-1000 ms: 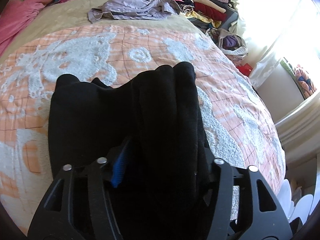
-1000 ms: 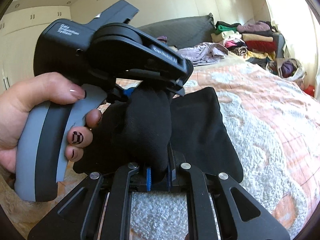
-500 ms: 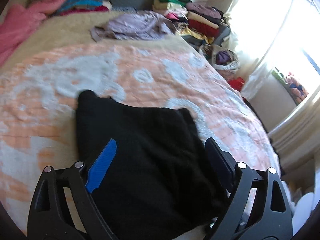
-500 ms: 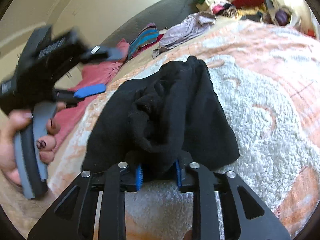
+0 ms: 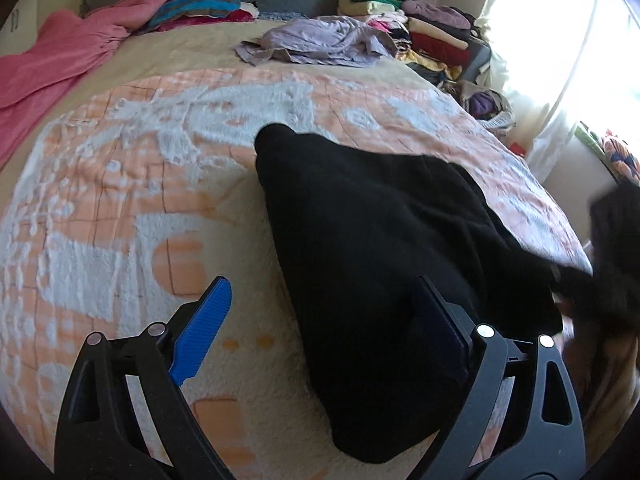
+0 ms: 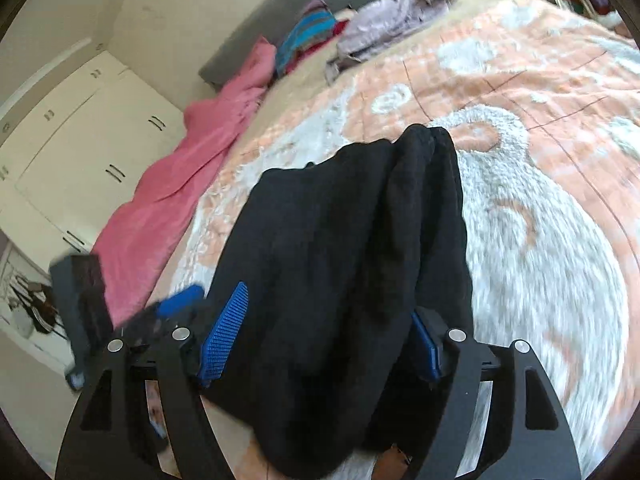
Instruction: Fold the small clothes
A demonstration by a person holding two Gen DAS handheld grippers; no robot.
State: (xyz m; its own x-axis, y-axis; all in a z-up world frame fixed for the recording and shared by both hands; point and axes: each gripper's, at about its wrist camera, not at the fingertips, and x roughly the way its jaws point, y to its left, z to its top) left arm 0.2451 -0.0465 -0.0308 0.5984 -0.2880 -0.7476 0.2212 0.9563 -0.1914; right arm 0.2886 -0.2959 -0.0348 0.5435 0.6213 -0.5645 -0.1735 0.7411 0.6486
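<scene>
A black garment lies folded on the orange and white bedspread. My left gripper is open low over its near edge: the blue-padded left finger hangs over bare bedspread and the right finger over the cloth. In the right wrist view the same black garment lies between the jaws of my right gripper, which are opening. Its blue pads stand off the cloth. The left gripper shows blurred at that view's left edge.
A pink blanket runs along the bed's left side. A crumpled lilac garment, striped cloths and stacks of folded clothes sit at the head end. White wardrobe doors stand to the left, and a bright curtained window to the right.
Both grippers held the bunched black garment. The left one let go and drew back toward the left. The right one's jaws spread off the cloth, which now lies flatter on the bed.
</scene>
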